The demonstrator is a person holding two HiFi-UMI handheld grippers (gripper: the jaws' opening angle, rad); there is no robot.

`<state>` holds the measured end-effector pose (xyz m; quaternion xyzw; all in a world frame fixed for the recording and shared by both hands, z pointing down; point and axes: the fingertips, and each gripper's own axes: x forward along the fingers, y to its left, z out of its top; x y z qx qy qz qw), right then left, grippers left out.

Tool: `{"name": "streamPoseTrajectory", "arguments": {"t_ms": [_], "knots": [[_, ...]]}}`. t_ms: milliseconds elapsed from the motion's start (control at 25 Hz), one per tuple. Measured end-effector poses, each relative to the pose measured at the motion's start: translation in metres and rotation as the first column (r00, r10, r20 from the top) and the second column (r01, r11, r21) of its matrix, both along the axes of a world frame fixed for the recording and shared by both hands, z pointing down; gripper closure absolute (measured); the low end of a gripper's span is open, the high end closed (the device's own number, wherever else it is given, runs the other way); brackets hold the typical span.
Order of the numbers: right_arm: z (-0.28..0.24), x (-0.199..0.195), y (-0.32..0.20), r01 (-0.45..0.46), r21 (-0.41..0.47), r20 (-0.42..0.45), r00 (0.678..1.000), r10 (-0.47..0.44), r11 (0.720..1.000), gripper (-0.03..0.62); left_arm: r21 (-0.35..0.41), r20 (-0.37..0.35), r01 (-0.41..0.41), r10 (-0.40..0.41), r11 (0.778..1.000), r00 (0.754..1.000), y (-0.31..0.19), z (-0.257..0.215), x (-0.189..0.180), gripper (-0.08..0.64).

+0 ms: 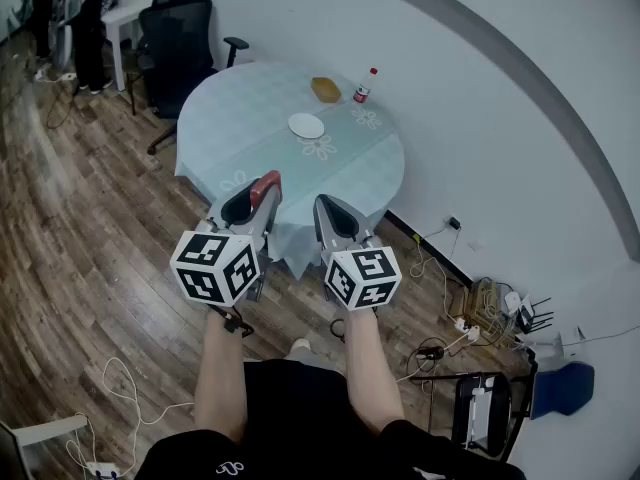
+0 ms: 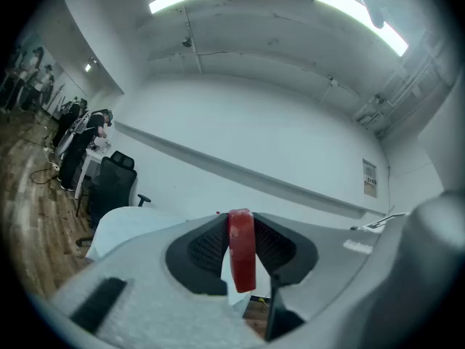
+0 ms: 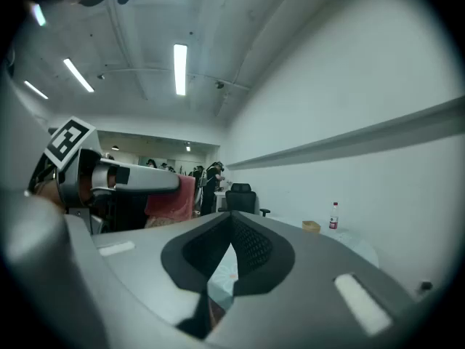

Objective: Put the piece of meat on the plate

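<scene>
Clamped the jaws of the left gripper (image 1: 260,190) on the red piece of meat (image 2: 242,249), slab upright on its edge between the pads. Held the jaws of the right gripper (image 1: 328,208) pressed together on nothing, just beside the left pair. Faced the round desk (image 1: 250,108) ahead of both jaws, with the white plate (image 1: 306,125) at its middle, well beyond the tips, and a tan box (image 1: 325,89) and a bottle (image 1: 364,86) farther still.

Nothing legible in view.
The wall notice (image 2: 370,178) and the label of the bottle (image 1: 363,88) on the surface (image 1: 250,108) are too small to read.
</scene>
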<state>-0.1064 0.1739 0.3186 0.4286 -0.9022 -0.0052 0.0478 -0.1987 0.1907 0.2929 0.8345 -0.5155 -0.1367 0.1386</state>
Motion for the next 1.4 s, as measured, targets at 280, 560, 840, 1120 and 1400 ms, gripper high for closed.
{"name": "streamPoseTrajectory", "arguments": {"t_ms": [280, 560, 840, 1120, 1400], "knots": [[0.003, -0.016, 0.001, 0.026, 0.001, 0.013, 1.000, -0.026, 1.000, 0.584, -0.004, 0.004, -0.004, 0.004, 1.000, 1.000, -0.002, 0.000, -0.005, 0.471], [0.023, 0.009, -0.001, -0.052, -0.044, 0.017, 0.998, 0.053, 0.998, 0.583, -0.037, -0.013, -0.038, 0.038, 0.999, 0.999, -0.005, 0.016, 0.000, 0.471], [0.035, 0.041, -0.027, -0.109, -0.074, 0.029, 0.993, 0.111, 0.991, 0.583, -0.057, -0.004, -0.086, 0.086, 0.995, 0.996, -0.035, 0.026, 0.022, 0.471], [0.052, 0.052, -0.095, -0.099, -0.107, 0.080, 0.991, 0.108, 0.989, 0.583, -0.087, 0.046, -0.083, 0.087, 0.993, 0.995, -0.094, 0.041, 0.036, 0.471], [0.083, 0.038, -0.224, -0.012, -0.167, 0.091, 0.996, 0.028, 0.986, 0.583, -0.171, 0.046, -0.010, 0.018, 0.985, 0.999, -0.216, 0.076, 0.032, 0.471]]}}
